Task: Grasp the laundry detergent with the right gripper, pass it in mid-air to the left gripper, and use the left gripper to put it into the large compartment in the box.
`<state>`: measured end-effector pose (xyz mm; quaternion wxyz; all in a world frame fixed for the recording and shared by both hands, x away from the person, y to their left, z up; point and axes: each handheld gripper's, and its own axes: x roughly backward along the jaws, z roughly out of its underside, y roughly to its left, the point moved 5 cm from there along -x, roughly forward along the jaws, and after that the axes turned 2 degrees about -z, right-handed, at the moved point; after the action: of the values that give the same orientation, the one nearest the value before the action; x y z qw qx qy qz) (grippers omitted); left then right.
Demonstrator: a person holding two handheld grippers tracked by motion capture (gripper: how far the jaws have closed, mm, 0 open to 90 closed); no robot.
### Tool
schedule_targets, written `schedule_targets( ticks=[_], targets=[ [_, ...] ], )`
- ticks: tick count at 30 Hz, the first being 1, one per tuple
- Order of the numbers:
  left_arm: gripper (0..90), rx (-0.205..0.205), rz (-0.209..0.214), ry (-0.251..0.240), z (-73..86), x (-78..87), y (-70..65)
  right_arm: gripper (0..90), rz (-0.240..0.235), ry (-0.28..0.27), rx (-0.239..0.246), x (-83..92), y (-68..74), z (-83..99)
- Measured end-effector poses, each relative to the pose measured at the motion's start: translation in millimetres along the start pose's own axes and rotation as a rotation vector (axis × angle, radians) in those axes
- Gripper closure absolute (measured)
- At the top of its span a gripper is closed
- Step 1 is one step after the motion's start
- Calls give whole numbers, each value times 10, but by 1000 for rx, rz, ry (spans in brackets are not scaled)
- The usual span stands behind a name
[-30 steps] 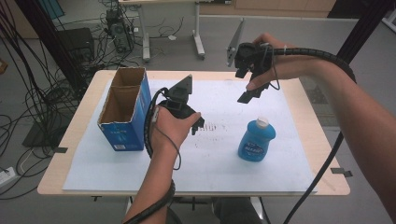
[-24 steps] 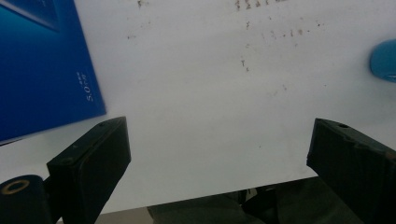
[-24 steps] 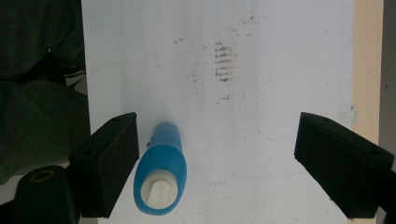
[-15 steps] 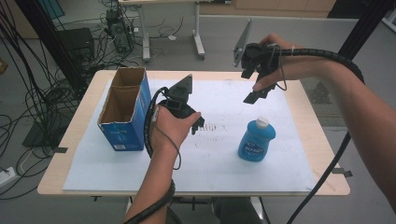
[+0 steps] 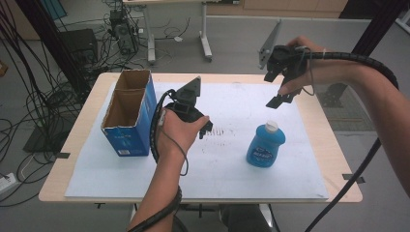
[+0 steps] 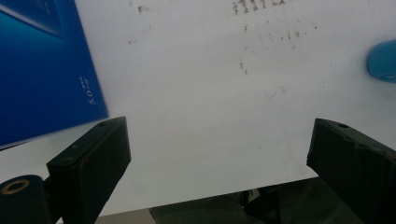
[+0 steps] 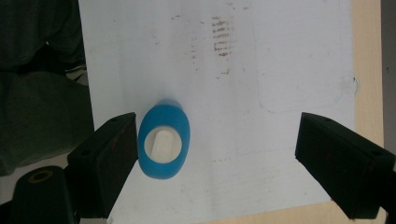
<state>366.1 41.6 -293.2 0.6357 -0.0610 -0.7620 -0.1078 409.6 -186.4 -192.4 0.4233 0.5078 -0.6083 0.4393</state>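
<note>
Right gripper (image 5: 280, 89) shifted right; one blue bottle (image 5: 265, 145), one box (image 5: 128, 113)

Blue carton (image 6: 42, 65), side wall facing the white sheet: small pale print reading "5.0", followed by characters too small to read. In the high view, the carton (image 5: 126, 140) and the blue bottle (image 5: 264, 147) beside it carry pale labels, both illegible.
</note>
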Motion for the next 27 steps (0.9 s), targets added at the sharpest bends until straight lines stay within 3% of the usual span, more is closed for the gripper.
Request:
schedule_targets(
  ticks=[27],
  targets=[
    [64, -1, -13, -15, 9, 31, -16, 123, 17, 27, -80, 88, 82, 755]
  ],
)
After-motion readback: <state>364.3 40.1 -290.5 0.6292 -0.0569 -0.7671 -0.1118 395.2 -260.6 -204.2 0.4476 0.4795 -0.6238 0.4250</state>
